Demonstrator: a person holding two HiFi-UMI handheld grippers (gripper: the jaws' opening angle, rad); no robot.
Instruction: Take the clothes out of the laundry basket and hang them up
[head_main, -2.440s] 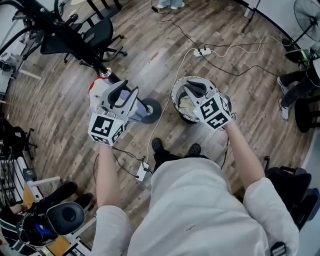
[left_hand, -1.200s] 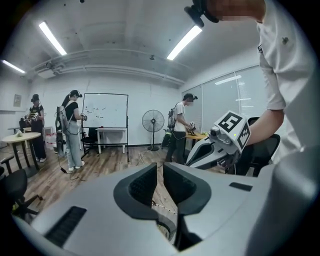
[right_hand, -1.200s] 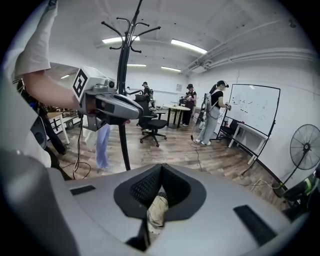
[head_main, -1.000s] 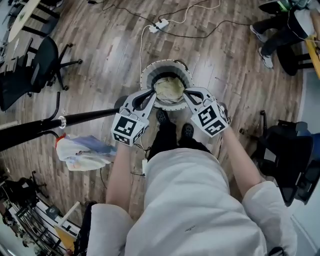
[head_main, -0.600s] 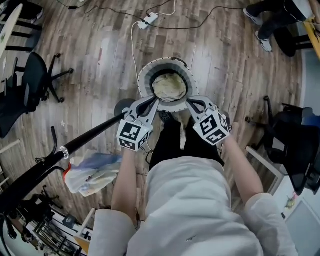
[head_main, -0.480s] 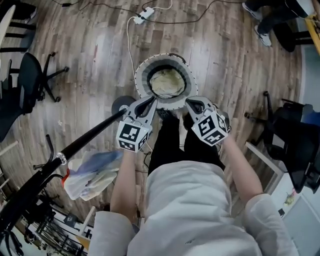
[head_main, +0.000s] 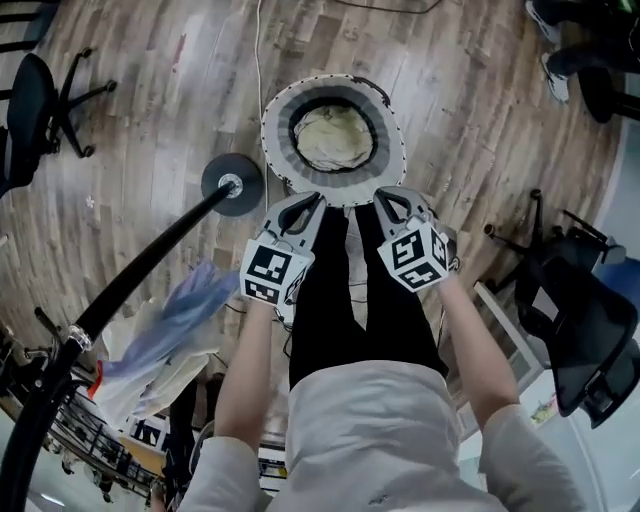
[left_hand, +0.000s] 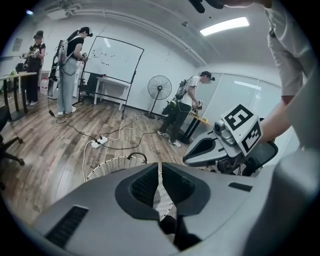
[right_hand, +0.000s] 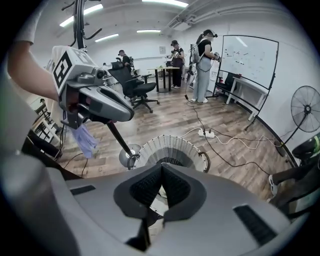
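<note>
The round white wicker laundry basket (head_main: 275, 120) stands on the wood floor just ahead of my feet, with a pale crumpled cloth (head_main: 333, 135) lying in it. Both grippers hang side by side over its near rim. My left gripper (head_main: 305, 203) is shut with nothing between its jaws, and the basket (left_hand: 112, 167) shows past its tips (left_hand: 160, 167). My right gripper (head_main: 385, 200) is also shut and empty, pointing down at the basket (right_hand: 170, 147) from above (right_hand: 161, 167). A light blue garment (head_main: 175, 320) hangs on the rack to my left.
The rack's black pole (head_main: 150, 265) slants from its round base (head_main: 230, 185) next to the basket. Office chairs stand at the left (head_main: 40, 100) and right (head_main: 575, 330). A cable (head_main: 258, 50) runs across the floor. Several people and a fan (left_hand: 159, 90) stand further off.
Both grippers have sunk together toward the basket's near rim, still shut. The view has tipped down, so the basket sits higher and the rack pole and blue garment have swung left.
</note>
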